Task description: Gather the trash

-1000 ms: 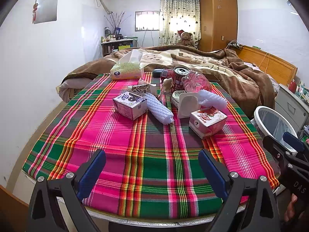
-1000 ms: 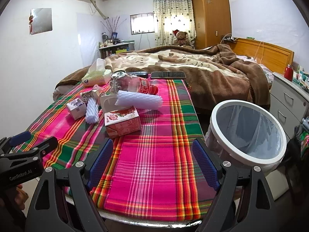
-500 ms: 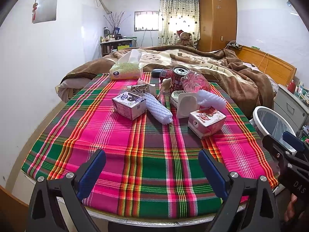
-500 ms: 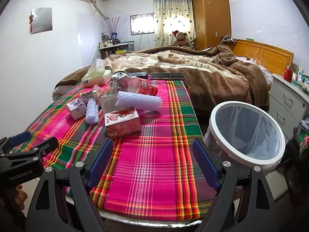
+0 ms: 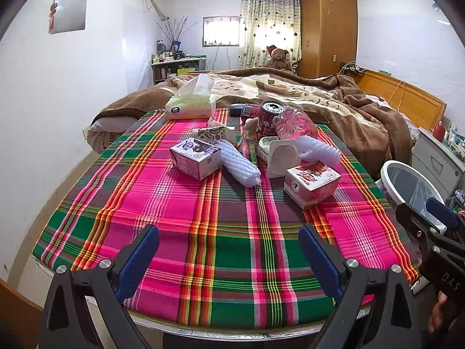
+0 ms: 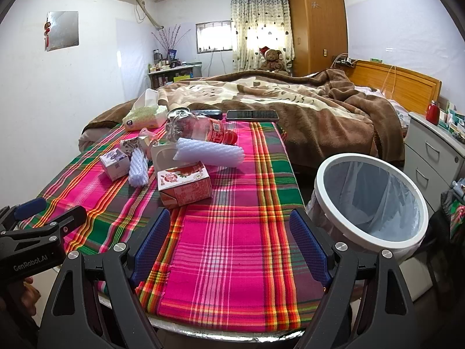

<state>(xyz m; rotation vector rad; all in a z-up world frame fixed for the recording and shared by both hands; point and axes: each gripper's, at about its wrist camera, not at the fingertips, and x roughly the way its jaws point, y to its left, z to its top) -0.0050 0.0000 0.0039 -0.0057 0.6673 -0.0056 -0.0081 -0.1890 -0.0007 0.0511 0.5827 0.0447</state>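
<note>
Both tongs hover over the near edge of the tabletop, spread wide and gripping nothing. The left tongs point at bare plaid cloth, and the trash lies well ahead of them, near the middle and far part of the cloth. The right tongs sit further right, with the red-and-white carton just ahead and to the left of the gap between them, and the bin off the tabletop's right side, close to the right finger.

The trash forms a loose cluster. Two small cartons: the red-and-white one nearest, and a purple-and-white carton to its left. Two white foam sleeves: one foam sleeve leans against the purple carton, the other foam roll rests on the red carton's far side. A white cup lies tipped between them. Behind stand one red can, one clear crushed bottle lying down, and a small printed packet. A tissue pack sits at the far edge.

The bin is white-rimmed and lined with a clear bag. Beyond the tabletop is a bed with a brown blanket, a phone lying at its edge, a teddy bear, a wooden wardrobe and a curtained window.
</note>
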